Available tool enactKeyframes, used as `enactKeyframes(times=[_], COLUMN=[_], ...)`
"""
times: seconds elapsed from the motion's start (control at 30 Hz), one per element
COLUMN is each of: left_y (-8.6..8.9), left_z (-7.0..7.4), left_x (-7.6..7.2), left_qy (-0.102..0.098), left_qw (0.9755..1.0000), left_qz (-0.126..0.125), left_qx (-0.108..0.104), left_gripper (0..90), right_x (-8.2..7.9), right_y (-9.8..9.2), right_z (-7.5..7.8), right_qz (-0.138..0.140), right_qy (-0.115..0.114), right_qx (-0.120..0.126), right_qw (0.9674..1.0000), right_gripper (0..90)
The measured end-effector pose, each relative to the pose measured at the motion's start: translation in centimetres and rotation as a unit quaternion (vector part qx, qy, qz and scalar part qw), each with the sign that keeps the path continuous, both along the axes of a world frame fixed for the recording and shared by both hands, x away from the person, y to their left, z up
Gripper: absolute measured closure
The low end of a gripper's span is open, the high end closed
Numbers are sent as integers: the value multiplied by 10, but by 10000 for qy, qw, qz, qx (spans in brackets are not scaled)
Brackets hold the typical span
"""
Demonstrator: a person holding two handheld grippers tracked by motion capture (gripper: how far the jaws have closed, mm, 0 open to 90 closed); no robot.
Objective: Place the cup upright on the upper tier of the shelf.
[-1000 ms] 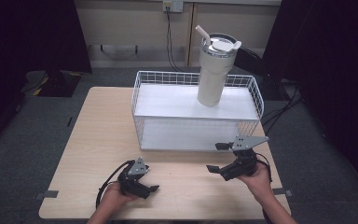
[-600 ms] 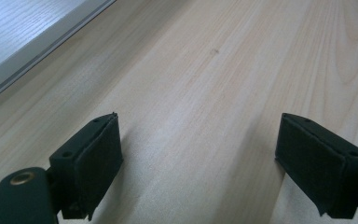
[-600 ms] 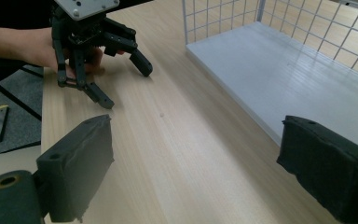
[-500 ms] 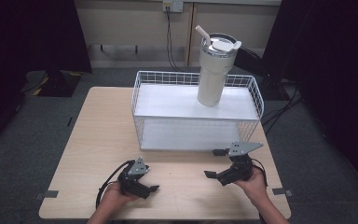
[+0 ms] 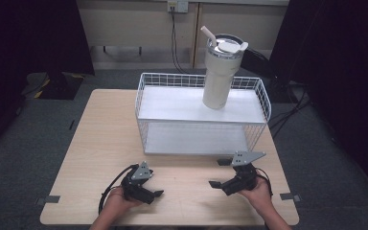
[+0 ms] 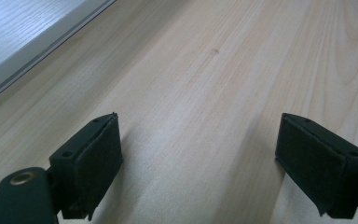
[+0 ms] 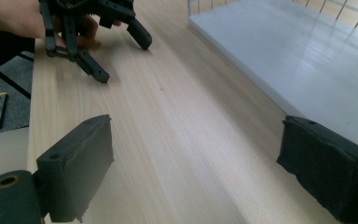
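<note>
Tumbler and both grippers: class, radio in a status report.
Left gripper open, low over table. Right gripper open, empty. Tumbler upright in wire basket, untouched. Nothing between grippers and basket.

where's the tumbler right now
In the high view the tumbler stands upright on the far right part of the wire basket's white top shelf, well beyond both grippers at the table's near edge.

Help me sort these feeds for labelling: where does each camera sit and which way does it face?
High view: above the table's near side, looking forward and down at basket, tumbler, both hands.
Left gripper view: on the left gripper, facing tabletop.
Right gripper view: on the right gripper, facing the left gripper; shares basket with high view.
</note>
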State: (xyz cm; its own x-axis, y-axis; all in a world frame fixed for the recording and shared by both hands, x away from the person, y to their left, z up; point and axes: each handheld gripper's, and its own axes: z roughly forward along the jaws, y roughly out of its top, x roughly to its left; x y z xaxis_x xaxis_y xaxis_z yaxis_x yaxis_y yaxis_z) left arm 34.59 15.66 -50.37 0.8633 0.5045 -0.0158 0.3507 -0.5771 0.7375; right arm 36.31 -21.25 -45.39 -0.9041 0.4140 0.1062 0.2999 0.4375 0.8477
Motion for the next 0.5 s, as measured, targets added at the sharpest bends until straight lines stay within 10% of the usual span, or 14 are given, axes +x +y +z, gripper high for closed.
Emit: enactKeyframes(times=[0.5], left_y=[0], left_z=[0], left_x=[0], left_qy=[-4], left_qw=[10000], left_qz=[-9], left_qx=[15], left_gripper=[138], right_x=[-11], right_y=[4], right_z=[-30], right_qz=[59], right_qy=[173], right_qx=[-145], right_qw=[9997], right_gripper=[91])
